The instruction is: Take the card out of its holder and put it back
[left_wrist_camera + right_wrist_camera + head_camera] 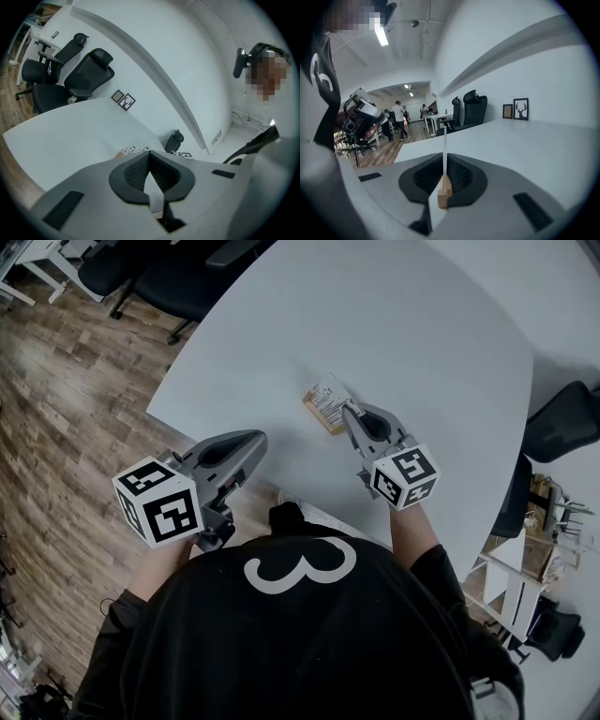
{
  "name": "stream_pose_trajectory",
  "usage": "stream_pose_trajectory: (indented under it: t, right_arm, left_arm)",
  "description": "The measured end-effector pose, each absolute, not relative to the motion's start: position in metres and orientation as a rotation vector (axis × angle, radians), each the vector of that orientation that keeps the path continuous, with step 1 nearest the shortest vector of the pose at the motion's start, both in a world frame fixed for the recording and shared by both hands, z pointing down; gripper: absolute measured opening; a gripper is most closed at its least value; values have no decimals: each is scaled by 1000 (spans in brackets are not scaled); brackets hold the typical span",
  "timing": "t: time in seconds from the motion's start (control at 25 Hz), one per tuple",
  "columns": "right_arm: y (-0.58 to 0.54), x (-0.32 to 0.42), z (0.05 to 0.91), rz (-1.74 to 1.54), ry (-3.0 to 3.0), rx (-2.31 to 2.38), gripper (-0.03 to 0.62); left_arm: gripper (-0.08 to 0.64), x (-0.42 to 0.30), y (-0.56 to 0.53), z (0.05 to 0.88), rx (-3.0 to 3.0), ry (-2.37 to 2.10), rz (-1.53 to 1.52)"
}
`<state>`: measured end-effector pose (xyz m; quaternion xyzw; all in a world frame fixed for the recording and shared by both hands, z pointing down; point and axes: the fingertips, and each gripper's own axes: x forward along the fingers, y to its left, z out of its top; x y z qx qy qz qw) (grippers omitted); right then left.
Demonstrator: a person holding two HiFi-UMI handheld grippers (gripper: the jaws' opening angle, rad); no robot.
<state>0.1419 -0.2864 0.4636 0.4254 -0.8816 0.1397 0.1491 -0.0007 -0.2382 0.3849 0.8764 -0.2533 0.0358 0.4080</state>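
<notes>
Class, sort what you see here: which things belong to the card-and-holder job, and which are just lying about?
Belongs to the job: card, wooden holder, right gripper, left gripper.

Just lying about: framed pictures, black office chairs.

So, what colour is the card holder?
Light tan wood. The card holder shows best in the right gripper view, just below the white card, seen edge-on.
</notes>
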Motion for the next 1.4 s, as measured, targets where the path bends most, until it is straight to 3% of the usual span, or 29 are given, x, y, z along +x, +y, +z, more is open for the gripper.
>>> stream_pose_trajectory:
  t: [0.32,0.48,0.92,1.16,1.4]
  right_arm:
    - [-288,147,464,402,-2496,1282,29]
    - [-286,153,454,411,-2503,1315,74]
    - [-245,169,377,323,-2586,1518,92]
    - [-187,136,331,261,-2711,1450,89]
    - [-114,99,303,330,-2836,1321,21]
  left_arm:
    - [11,-10,-236,383,2206,-649,78]
    - [11,-12,-230,379,2209,-653,73]
    - [11,-21,-196,353,2271,-642,56]
    - [11,-30,-164,331,2346,-616,42]
    - [11,-37,-120,308,2419,-584,28]
